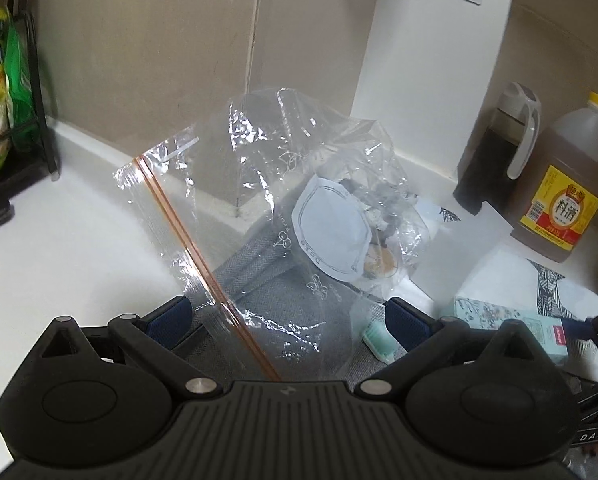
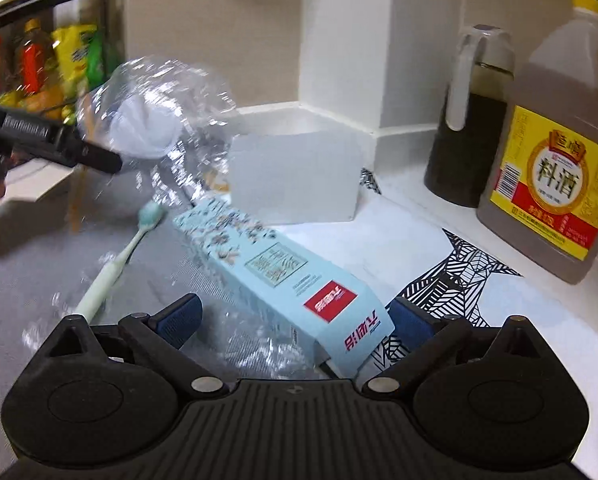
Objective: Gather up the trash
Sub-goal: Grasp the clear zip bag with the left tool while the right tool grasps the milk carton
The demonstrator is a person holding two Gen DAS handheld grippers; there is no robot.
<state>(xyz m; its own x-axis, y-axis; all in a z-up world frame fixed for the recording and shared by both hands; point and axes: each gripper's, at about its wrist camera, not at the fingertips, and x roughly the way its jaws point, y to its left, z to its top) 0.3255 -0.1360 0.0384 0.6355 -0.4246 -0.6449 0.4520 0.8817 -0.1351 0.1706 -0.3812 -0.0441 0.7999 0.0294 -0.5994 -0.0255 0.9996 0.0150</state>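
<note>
One clear zip bag (image 1: 283, 216) with an orange seal strip stands crumpled above a grey mat (image 1: 267, 280), between the spread fingers of the left gripper (image 1: 287, 316); whether either pad touches the plastic cannot be told. Inside the bag lies one white lid-like piece (image 1: 331, 232) with some darker scraps.

On the mat rests one pale green toothbrush (image 2: 115, 264). Just beside it lies one light blue carton (image 2: 279, 276), its near end between the parted fingers of the right gripper (image 2: 295, 318), which are not closed on it.

Behind stands one white box (image 2: 295, 176). Two bottles stand at the right: one dark cruet (image 2: 467, 120) and one amber jug (image 2: 555, 168) with a yellow cap.
</note>
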